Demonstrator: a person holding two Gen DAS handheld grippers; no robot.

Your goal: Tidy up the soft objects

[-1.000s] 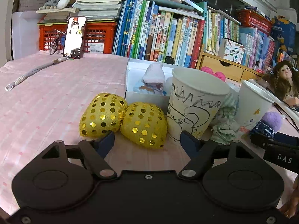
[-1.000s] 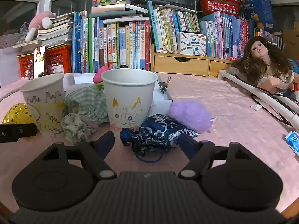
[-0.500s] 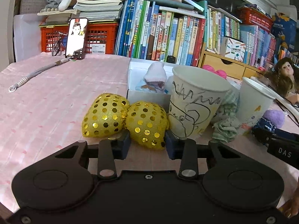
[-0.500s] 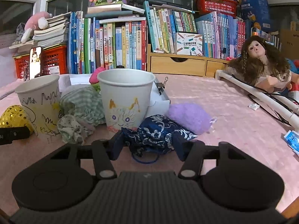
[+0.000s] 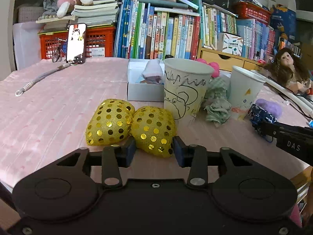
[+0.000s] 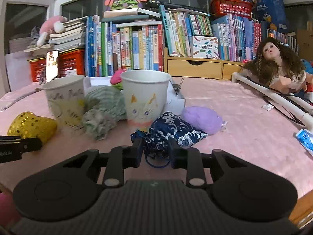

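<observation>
Fingers (image 5: 130,150) flanking gold sequinned pouch (image 5: 154,130)

light: dim indoor, warm | edges: strong fisheye bending | blur: left cup (image 6: 64,99) smeared

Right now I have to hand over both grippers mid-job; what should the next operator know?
Left gripper: jaws opening, pads at the sides of the right lobe of the gold sequin pouch, which lies on the pink tablecloth.
Right gripper: shut on the navy brocade pouch, which looks still down on the cloth.
Scribble cup and cat cup stand upright; nothing visibly inside them.
Loose: green cloth, purple pouch.
Done: nothing sorted. Left: everything.
</observation>
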